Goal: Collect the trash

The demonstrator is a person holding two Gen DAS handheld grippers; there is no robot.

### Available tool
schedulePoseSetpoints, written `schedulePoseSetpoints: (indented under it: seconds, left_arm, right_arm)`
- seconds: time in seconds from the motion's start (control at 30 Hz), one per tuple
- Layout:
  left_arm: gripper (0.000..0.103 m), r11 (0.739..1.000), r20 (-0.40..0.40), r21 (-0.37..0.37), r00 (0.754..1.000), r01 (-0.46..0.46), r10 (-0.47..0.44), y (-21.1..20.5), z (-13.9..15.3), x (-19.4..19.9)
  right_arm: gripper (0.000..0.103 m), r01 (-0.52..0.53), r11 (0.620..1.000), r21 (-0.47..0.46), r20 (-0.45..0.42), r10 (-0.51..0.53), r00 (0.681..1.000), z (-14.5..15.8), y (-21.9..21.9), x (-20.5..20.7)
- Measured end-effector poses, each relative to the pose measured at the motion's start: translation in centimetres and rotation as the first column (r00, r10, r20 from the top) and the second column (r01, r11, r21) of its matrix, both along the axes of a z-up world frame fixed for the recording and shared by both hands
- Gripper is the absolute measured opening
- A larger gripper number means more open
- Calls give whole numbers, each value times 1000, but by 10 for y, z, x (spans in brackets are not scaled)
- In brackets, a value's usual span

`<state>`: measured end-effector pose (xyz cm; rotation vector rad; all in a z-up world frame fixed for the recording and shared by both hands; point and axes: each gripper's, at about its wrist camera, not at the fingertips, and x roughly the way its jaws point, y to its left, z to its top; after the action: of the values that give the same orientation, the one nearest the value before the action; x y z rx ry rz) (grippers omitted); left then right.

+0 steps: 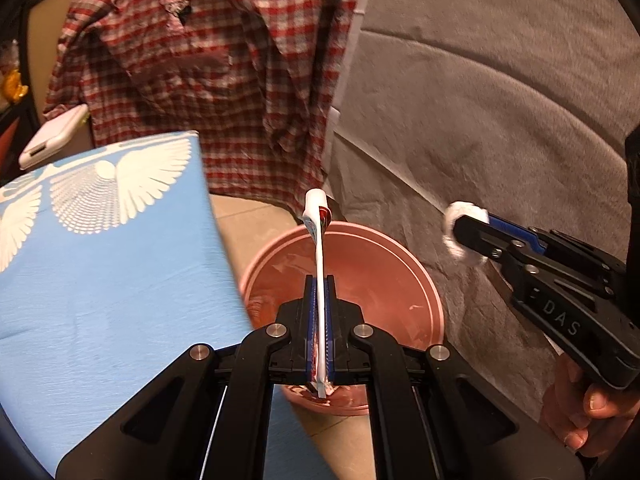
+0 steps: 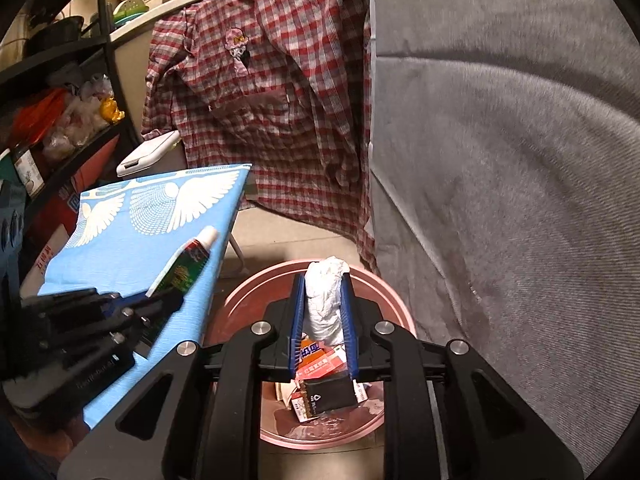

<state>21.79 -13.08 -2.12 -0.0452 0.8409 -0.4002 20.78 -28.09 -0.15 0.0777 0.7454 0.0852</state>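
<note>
My left gripper (image 1: 318,280) is shut on a flattened toothpaste tube (image 1: 319,240), which stands on edge between the blue pads with its white cap pointing away, over the pink bin (image 1: 380,280). In the right wrist view the same tube (image 2: 188,264) juts from the left gripper (image 2: 168,300) above the blue board. My right gripper (image 2: 325,280) hangs over the bin's (image 2: 248,292) opening with a crumpled white tissue (image 2: 325,300) between its pads, both touching it near the tips. The left wrist view shows that tissue (image 1: 466,210) at the right gripper's (image 1: 460,232) tips. A black packet (image 2: 330,396) and red-and-white wrappers lie in the bin.
A blue board with white wing prints (image 1: 100,280) borders the bin on the left. A red plaid shirt (image 2: 272,100) hangs behind it and grey fabric (image 2: 500,200) fills the right side. Cluttered shelves (image 2: 60,100) stand far left. A hand (image 1: 580,412) grips the right tool.
</note>
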Motion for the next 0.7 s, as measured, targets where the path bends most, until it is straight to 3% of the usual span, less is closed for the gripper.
schedulePoseSetpoints:
  seconds: [0.07, 0.33, 0.57, 0.7]
  left_arm:
    - [27, 1000, 0, -1, 1000, 11, -11, -4, -1, 0]
    - [28, 1000, 31, 6, 1000, 6, -6, 4, 8, -8]
    - [28, 1000, 84, 4, 996, -24, 24, 27, 33, -28]
    - [43, 999, 123, 6, 991, -49, 48, 45, 48, -50]
  right_arm:
    - [37, 10, 1000, 4, -3, -10, 1000, -2, -2, 2]
    - [39, 13, 1000, 5, 2, -13, 1000, -1, -5, 1]
    - [49, 4, 1000, 15, 23, -5, 1000, 12, -4, -18]
    - [63, -19, 999, -26, 84, 21, 996, 31, 7, -47]
